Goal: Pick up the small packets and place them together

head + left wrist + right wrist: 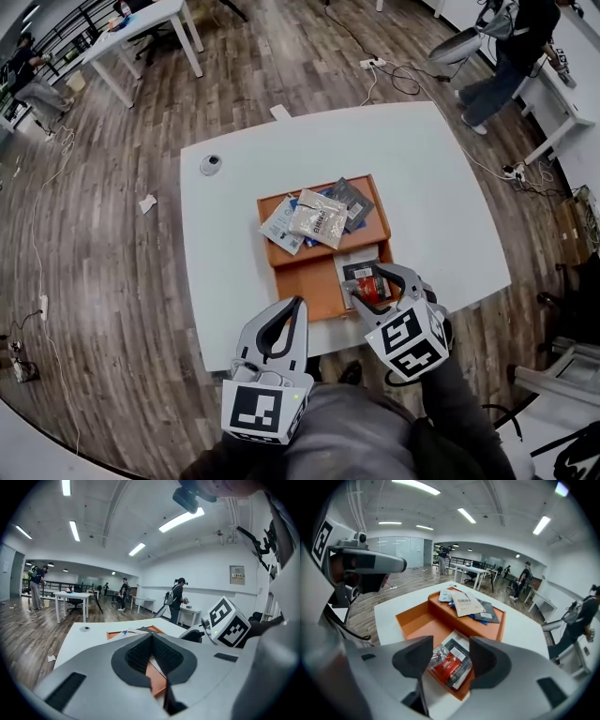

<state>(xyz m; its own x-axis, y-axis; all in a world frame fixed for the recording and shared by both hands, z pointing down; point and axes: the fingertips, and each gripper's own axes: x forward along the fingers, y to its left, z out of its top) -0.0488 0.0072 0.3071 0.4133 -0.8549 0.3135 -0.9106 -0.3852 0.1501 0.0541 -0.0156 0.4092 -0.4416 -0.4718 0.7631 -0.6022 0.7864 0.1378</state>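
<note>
Before me, the white square surface point(441, 187) carries a small round grey disc point(210, 164) near its far left corner. I see a crumpled white paper scrap point(147, 203) on the wood-plank floor point(112, 281) just beside it.

Grey left tool point(298, 305) and right tool point(370, 279), black inner pads point(412, 660), white cubes point(408, 339) with black square markers, dark sleeve point(464, 398)

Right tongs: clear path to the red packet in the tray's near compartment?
Probably yes. The right tongs are open and poised right above the red packet, with nothing between them. The tray wall beside it might crowd one jaw.
</note>
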